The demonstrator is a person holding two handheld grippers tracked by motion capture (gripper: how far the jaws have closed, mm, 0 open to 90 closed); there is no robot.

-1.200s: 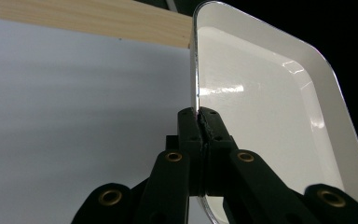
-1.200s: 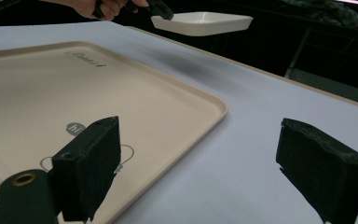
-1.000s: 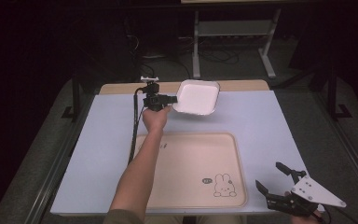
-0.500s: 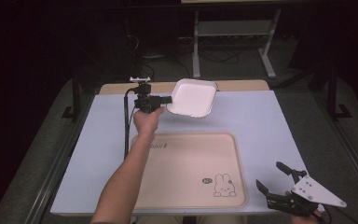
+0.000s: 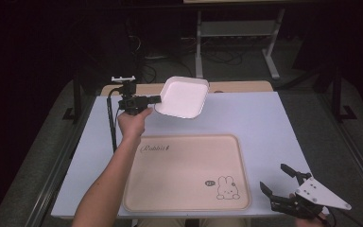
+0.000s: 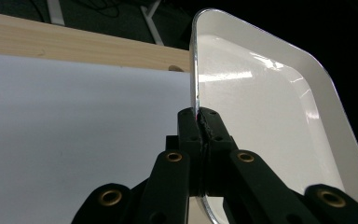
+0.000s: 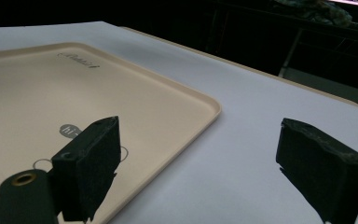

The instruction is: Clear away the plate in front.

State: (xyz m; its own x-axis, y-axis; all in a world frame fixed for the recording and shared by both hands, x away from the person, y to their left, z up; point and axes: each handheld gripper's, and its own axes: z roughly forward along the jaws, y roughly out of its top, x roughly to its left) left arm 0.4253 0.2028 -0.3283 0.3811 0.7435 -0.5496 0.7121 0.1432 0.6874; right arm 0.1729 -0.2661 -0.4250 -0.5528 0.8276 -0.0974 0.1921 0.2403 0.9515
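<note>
The left gripper (image 5: 155, 99) is held out over the far left part of the table (image 5: 274, 123), in the person's left hand (image 5: 131, 124), whose forearm reaches up from the near edge. Its jaws are pinched tight on the rim of a white dish (image 5: 183, 96), a shallow square one with rounded corners. The dish is lifted clear of the table and tilted, its hollow side facing up and towards the person. In the left gripper view, the dish (image 6: 270, 121) stands nearly on edge to the right of the jaws, with the white tabletop and its wooden far edge to the left.

Nearer the person, in the middle of the table, lies a beige tray (image 5: 189, 172). It is flat on the white surface, has writing near its far left corner and a small rabbit drawing near its near right corner.

To the right of the tray, at the near right corner of the table, the right gripper (image 5: 279, 182) rests low, with its jaws spread wide apart and nothing between them. The right gripper view shows the tray (image 7: 168, 98) edge past the left jaw.
</note>
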